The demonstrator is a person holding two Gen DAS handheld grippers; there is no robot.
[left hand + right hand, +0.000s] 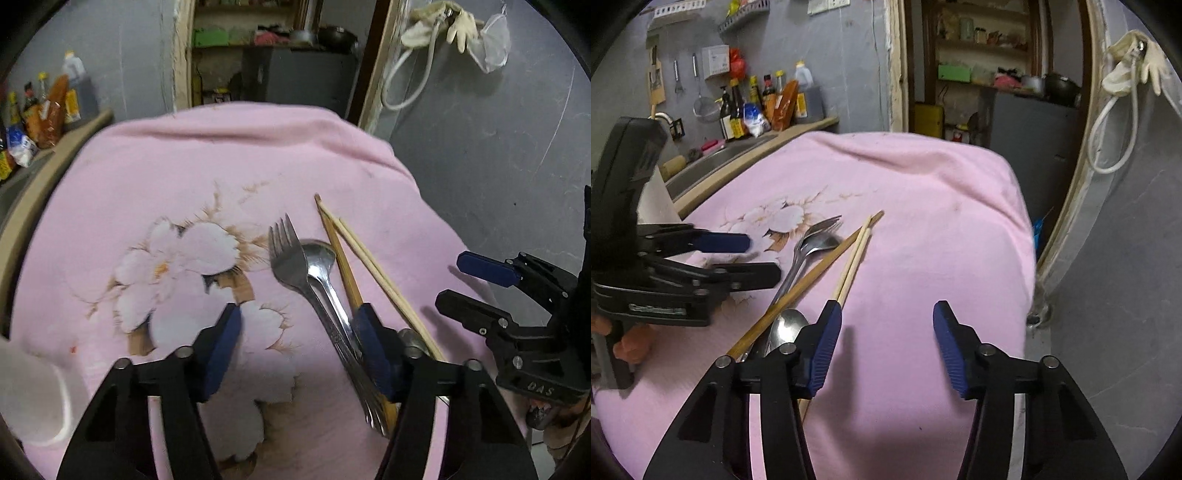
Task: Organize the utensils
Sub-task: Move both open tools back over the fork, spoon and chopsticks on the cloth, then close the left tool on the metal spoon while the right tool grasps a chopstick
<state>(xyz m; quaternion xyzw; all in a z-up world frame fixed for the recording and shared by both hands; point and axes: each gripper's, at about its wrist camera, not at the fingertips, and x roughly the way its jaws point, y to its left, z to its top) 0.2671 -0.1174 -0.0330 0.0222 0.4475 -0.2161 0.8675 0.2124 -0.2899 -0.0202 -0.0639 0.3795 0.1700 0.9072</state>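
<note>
A steel fork (pixel 286 245), a steel spoon (pixel 319 258), a dark brown chopstick (pixel 341 258) and a pair of pale chopsticks (pixel 373 269) lie bunched on a pink flowered cloth (pixel 184 173). My left gripper (pixel 299 328) is open and empty above the cloth, its right finger over the utensil handles. My right gripper (pixel 884 334) is open and empty, to the right of the pile. In the right wrist view I see the fork (pixel 827 225), the spoon (pixel 823 242), a second spoon (pixel 788 326), the brown chopstick (pixel 827 262) and the pale chopsticks (pixel 855 254).
The cloth (pixel 923 206) covers a table that drops off at the right and far edges. A sink counter (pixel 731 155) with sauce bottles (pixel 753 103) runs along the left. A doorway with shelves (pixel 979 74) is behind. A white object (pixel 33 391) sits at the cloth's left.
</note>
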